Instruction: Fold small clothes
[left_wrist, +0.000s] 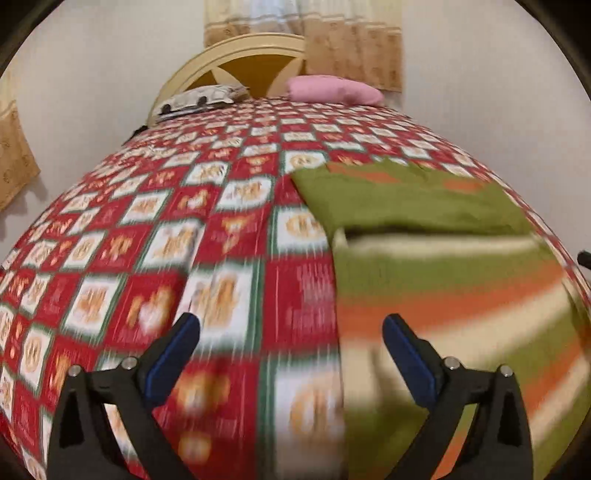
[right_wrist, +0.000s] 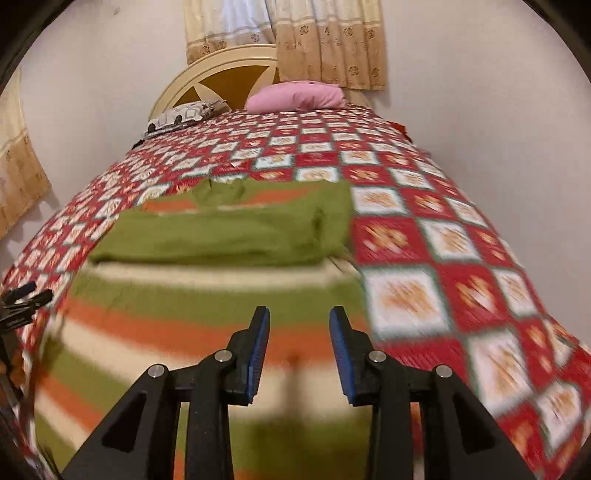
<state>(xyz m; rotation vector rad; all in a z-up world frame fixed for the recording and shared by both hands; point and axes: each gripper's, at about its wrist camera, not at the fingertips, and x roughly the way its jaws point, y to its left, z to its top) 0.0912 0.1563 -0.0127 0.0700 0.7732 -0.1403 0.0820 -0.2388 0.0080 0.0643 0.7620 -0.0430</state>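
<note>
Both claws, left claw (left_wrist: 291, 334) and right claw (right_wrist: 299, 328): black angular plastic arms, silver pivot screws, blue ribbed fingertip pads (right_wrist: 258, 354).

Left gripper (left_wrist: 291, 332) wide open above checkered bedspread (left_wrist: 166, 229), striped green garment (left_wrist: 443, 266) near bed's right edge, pink pillow (left_wrist: 332, 88) at headboard (left_wrist: 236, 62)

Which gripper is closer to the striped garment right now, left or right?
Right. The right gripper hangs directly over the striped garment, jaws apart and empty. The left gripper is wide open over the checked bedspread, just off the garment's left edge.
</note>
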